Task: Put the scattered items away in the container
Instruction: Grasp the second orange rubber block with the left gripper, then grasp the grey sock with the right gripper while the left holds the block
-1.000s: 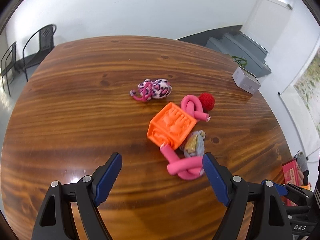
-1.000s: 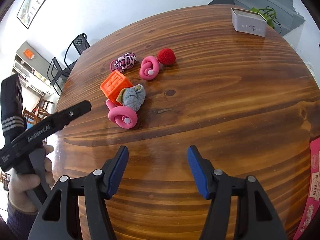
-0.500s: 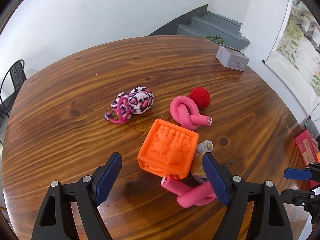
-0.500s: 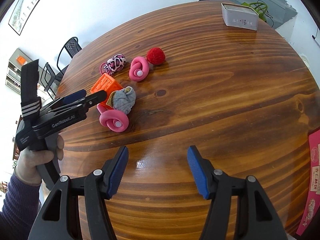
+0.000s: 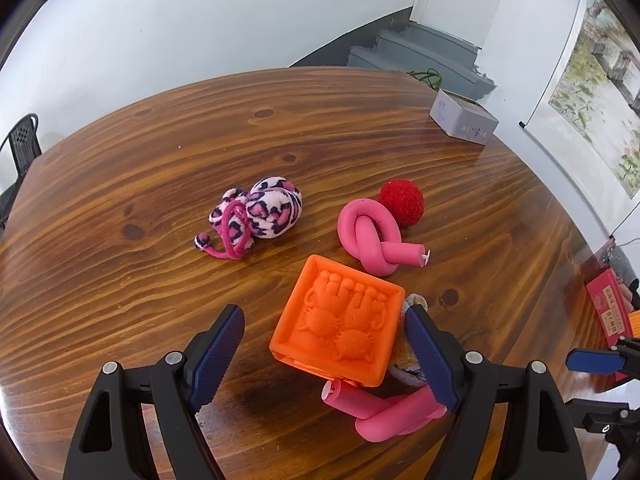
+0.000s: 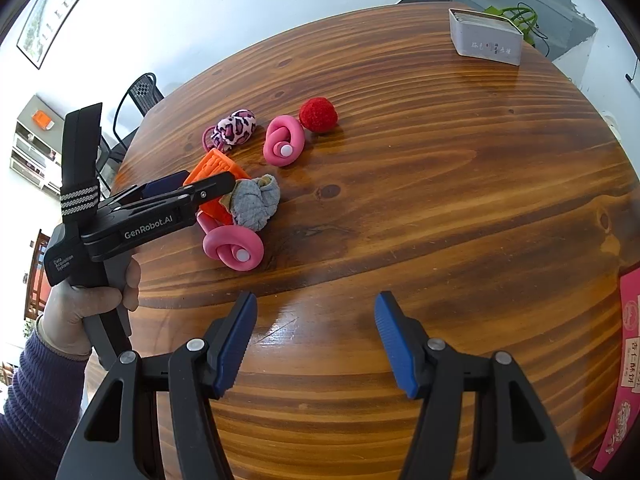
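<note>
On the table (image 6: 440, 200) a cube (image 5: 340, 326) is flanked by the spread fingers of the left gripper (image 5: 326, 354). A rag (image 6: 256, 204) is pressed against its right side, and a knotted tube (image 5: 384, 410) lies in front. Behind are found a second knotted tube (image 5: 370, 236), touched by a ball (image 5: 402, 202), and, further left, a plush toy (image 5: 260, 214). A box (image 6: 486, 38) is set at the far right edge.

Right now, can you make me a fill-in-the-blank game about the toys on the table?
1. The left gripper is open around the ____ cube.
2. The red ball sits right beside a knotted ____ tube.
3. The leopard-print toy lies on the ____ table.
4. The right gripper is open and holds ____.

Missing words: orange; pink; wooden; nothing
</note>
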`<action>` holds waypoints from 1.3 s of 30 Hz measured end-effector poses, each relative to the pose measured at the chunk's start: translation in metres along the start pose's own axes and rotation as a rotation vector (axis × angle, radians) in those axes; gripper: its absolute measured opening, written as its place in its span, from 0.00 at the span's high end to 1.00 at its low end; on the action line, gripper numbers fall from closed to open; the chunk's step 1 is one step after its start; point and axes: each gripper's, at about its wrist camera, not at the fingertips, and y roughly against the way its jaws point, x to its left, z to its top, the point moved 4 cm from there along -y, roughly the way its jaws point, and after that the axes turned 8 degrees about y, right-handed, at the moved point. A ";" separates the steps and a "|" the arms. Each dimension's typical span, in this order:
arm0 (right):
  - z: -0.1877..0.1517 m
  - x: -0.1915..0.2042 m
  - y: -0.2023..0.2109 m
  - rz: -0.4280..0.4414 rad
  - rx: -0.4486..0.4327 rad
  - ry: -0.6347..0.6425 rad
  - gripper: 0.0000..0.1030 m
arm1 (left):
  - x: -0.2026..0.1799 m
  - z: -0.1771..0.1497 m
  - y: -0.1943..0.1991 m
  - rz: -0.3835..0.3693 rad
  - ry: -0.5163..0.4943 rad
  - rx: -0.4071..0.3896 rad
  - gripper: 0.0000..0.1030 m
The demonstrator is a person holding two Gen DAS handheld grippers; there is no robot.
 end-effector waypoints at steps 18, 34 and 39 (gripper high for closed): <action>0.019 0.021 -0.006 0.009 -0.016 0.041 0.36 | 0.014 -0.017 0.016 -0.012 0.065 0.010 0.41; 0.068 0.039 -0.047 0.014 -0.019 0.060 0.36 | 0.027 -0.033 0.014 0.078 0.118 0.007 0.43; 0.066 0.042 -0.056 0.012 0.002 0.070 0.37 | 0.028 -0.032 0.014 0.068 0.133 -0.003 0.44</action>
